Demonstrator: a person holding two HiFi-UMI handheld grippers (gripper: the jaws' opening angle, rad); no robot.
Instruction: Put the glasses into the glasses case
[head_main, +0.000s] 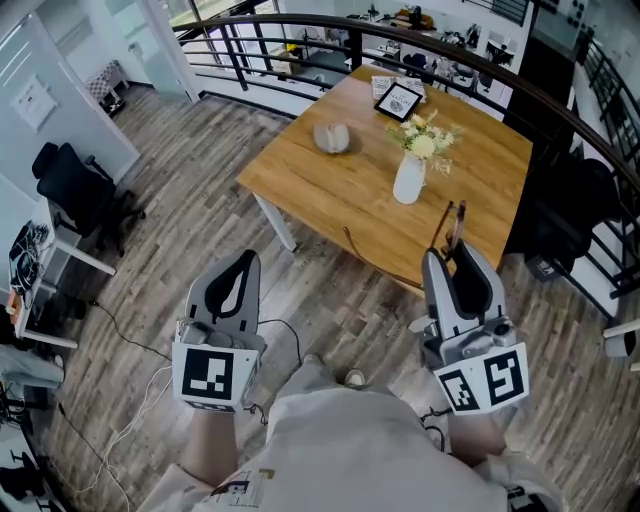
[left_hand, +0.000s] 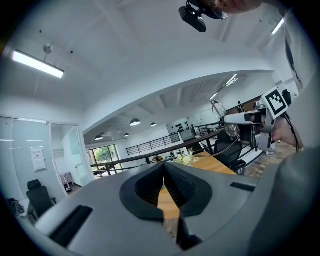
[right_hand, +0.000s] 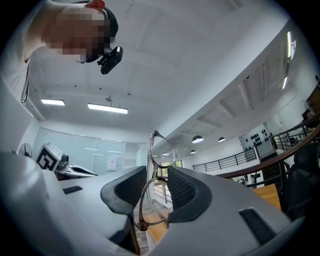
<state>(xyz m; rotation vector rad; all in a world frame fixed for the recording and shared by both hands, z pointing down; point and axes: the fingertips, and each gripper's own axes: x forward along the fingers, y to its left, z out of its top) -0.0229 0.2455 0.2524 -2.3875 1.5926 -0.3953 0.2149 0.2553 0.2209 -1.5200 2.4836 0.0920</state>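
Note:
A grey rounded glasses case (head_main: 332, 138) lies on the far left part of the wooden table (head_main: 330, 190). My right gripper (head_main: 451, 256) is shut on the thin-framed glasses (head_main: 456, 224), held upright over the table's near edge, well short of the case. In the right gripper view the glasses (right_hand: 161, 150) stand on edge between the jaws of the right gripper (right_hand: 158, 171), one lens above them. My left gripper (head_main: 246, 258) hangs over the floor, left of the table, shut with nothing in it; its jaws meet in the left gripper view (left_hand: 163, 169).
A white vase with flowers (head_main: 410, 176) stands at the table's middle right, between my right gripper and the far edge. A framed card (head_main: 399, 101) sits at the far end. A black railing (head_main: 300, 25) curves behind the table. Office chairs (head_main: 75, 190) stand at left.

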